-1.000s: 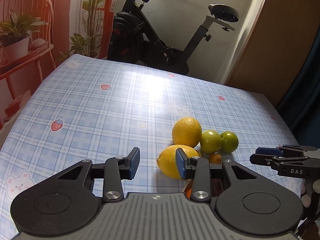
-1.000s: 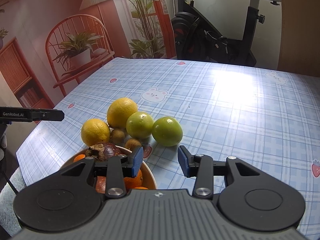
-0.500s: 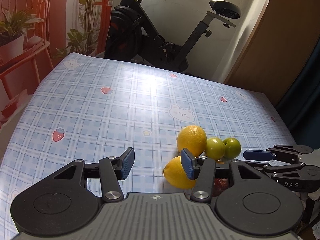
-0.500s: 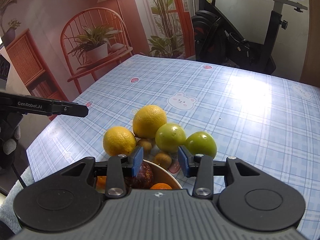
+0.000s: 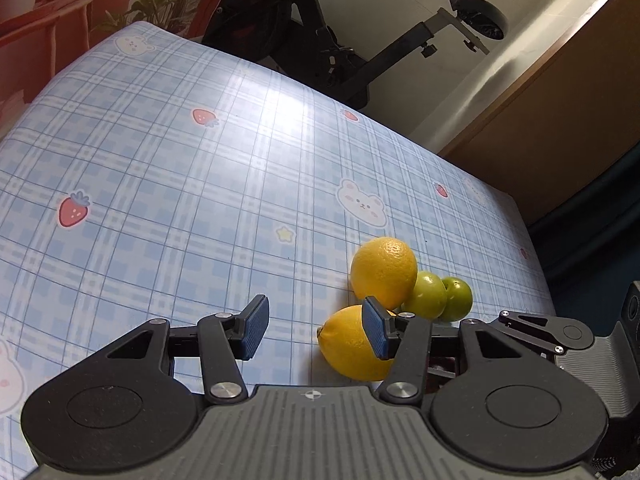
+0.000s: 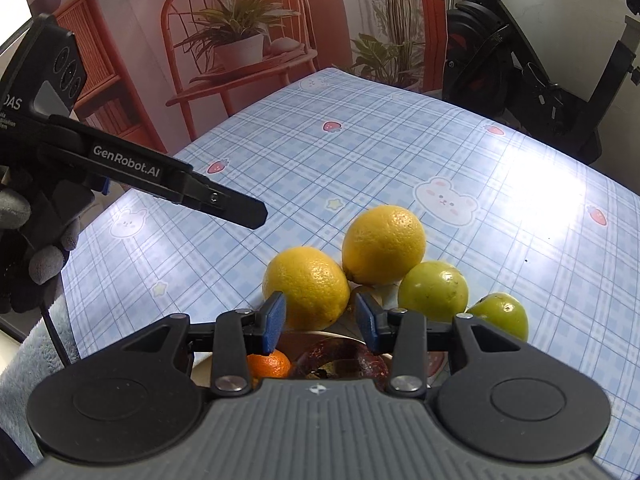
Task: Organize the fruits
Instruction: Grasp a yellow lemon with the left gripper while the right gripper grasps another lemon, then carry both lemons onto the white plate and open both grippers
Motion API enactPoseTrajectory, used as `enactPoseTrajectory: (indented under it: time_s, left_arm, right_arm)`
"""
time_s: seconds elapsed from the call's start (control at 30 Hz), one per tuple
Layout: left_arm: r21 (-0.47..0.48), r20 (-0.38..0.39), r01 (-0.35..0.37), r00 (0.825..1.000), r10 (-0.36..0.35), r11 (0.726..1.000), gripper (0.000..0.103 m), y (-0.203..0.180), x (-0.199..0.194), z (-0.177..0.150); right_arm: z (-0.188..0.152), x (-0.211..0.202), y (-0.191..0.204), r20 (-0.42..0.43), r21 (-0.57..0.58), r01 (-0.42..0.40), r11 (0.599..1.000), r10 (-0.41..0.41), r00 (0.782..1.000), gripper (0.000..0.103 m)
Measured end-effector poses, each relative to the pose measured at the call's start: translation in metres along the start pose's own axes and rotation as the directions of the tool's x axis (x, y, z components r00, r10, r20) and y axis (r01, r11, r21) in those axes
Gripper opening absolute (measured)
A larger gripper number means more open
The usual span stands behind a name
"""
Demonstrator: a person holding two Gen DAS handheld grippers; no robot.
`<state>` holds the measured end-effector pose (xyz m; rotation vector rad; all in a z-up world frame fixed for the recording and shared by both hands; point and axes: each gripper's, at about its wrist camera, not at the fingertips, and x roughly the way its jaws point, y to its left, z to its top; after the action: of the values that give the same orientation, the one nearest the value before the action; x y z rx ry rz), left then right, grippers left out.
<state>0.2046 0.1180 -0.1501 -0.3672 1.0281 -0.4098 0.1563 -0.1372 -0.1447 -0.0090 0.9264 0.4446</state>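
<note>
The left gripper (image 5: 316, 330) is standing with its jaws fairly wide and empty, having just been opening, the near lemon (image 5: 352, 342) lying just past its right pad rather than between the pads. The right gripper (image 6: 320, 322) is hanging with narrow, empty jaws over the bowl (image 6: 202, 368). The fruits are sitting bunched on the table (image 5: 160, 168): two lemons and two limes (image 6: 434, 291) touching or nearly so. Nudging one is likely to set the round neighbours rolling toward the table edge, and the two grippers are working close enough to risk clashing. Only the right view is showing the bowl with an orange (image 6: 269, 364) and a dark fruit (image 6: 340, 356); the left view is hiding these behind its own body.
</note>
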Motion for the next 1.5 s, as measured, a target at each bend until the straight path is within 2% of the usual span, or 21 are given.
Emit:
enactPoseTrajectory:
  time_s: [0.17, 0.33, 1.0, 1.17, 1.37, 1.5]
  left_arm:
    - [-0.075, -0.028, 0.063, 0.997, -0.065, 0.995, 0.054, 0.008, 0.018, -0.003]
    - [-0.156, -0.036, 0.114, 0.992, -0.121, 0.981, 0.054, 0.019, 0.027, -0.005]
    - [-0.281, -0.004, 0.223, 0.972, -0.233, 0.934, 0.053, 0.026, 0.042, -0.019]
    - [-0.295, 0.011, 0.235, 0.97, -0.243, 0.926, 0.054, 0.028, 0.045, -0.022]
    - [-0.253, 0.014, 0.222, 0.974, -0.226, 0.942, 0.053, 0.022, 0.04, -0.023]
    - [-0.205, 0.017, 0.202, 0.979, -0.203, 0.958, 0.053, 0.013, 0.029, -0.019]
  right_arm:
    - [0.0, 0.011, 0.005, -0.028, -0.012, -0.001, 1.0, 0.0, 1.0, 0.043]
    - [0.003, 0.019, 0.004, -0.044, -0.008, 0.003, 1.0, -0.003, 0.999, 0.049]
    - [-0.004, 0.016, -0.001, -0.018, 0.034, -0.013, 0.999, 0.014, 1.0, 0.049]
    - [-0.003, 0.017, -0.004, -0.022, 0.05, -0.012, 0.999, 0.014, 1.0, 0.052]
    - [-0.006, 0.016, 0.006, -0.002, 0.012, 0.017, 1.0, -0.017, 1.0, 0.051]
    - [-0.008, 0.01, 0.007, 0.024, 0.026, -0.003, 1.0, 0.003, 1.0, 0.05]
